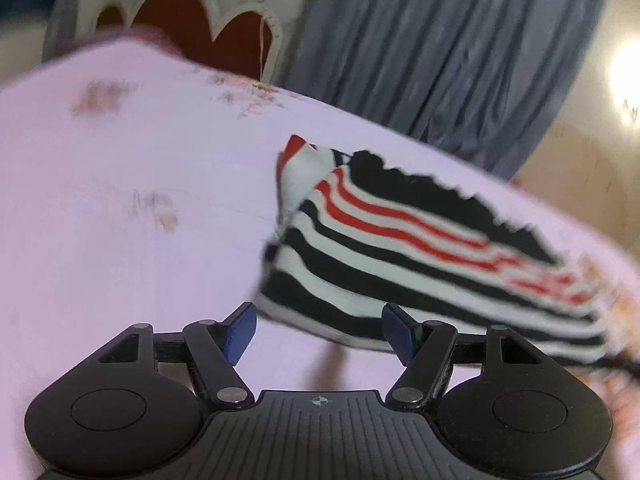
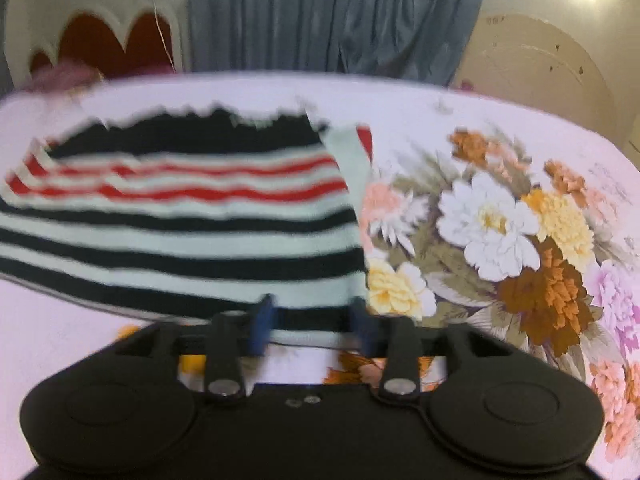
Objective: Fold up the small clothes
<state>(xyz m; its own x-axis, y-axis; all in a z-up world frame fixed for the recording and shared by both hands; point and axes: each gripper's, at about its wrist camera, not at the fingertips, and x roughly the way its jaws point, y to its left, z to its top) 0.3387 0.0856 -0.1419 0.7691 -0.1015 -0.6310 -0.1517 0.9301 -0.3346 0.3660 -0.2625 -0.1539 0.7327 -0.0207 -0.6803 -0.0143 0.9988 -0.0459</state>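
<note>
A small knitted garment (image 1: 400,240) with black, white and red stripes lies folded flat on a pale pink bed sheet (image 1: 120,200). In the left wrist view it sits right of centre, and my left gripper (image 1: 320,322) stands open at its near left corner, blue pads (image 1: 240,330) apart and gripping nothing. In the right wrist view the garment (image 2: 180,220) fills the left half. My right gripper (image 2: 312,322) is open over its near right hem. The hem runs between the blue pads (image 2: 262,320), which do not press on it.
The sheet (image 2: 400,100) carries a large flower print (image 2: 500,220) just right of the garment. Behind the bed hang a grey curtain (image 2: 320,12) and a white headboard with red scalloped panels (image 2: 112,40). The bed's far edge runs close behind the garment.
</note>
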